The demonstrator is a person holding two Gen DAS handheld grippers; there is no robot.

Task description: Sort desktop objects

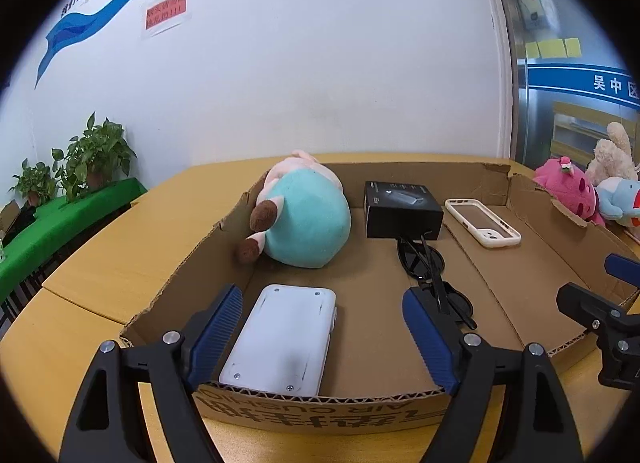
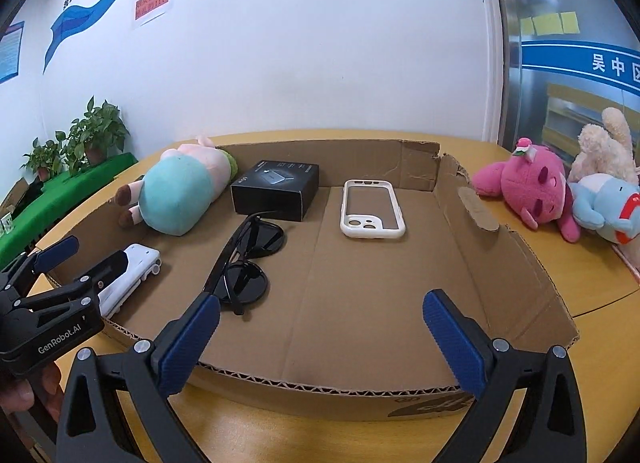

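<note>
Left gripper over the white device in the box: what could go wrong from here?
1. The white device lies close to the cardboard box's near wall, so the left gripper, open, might catch the wall as it closes.
2. The sunglasses lie right beside its right finger; a sideways move could nudge them.
3. The right gripper, also open, hovers nearby; the two could bump.

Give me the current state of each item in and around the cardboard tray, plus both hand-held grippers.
Shallow brown cardboard tray: open-topped, on the table.
White rectangular plastic device: flat, near-left corner, between left fingers, ungripped.
Black round-lens sunglasses: folded, lying flat.
Black rectangular box: closed.
White phone case: empty.
Teal-bodied plush toy: on its side in tray.
Pink plush toy: outside tray.
Left hand-held gripper: open.
Right hand-held gripper: open, empty.
</note>
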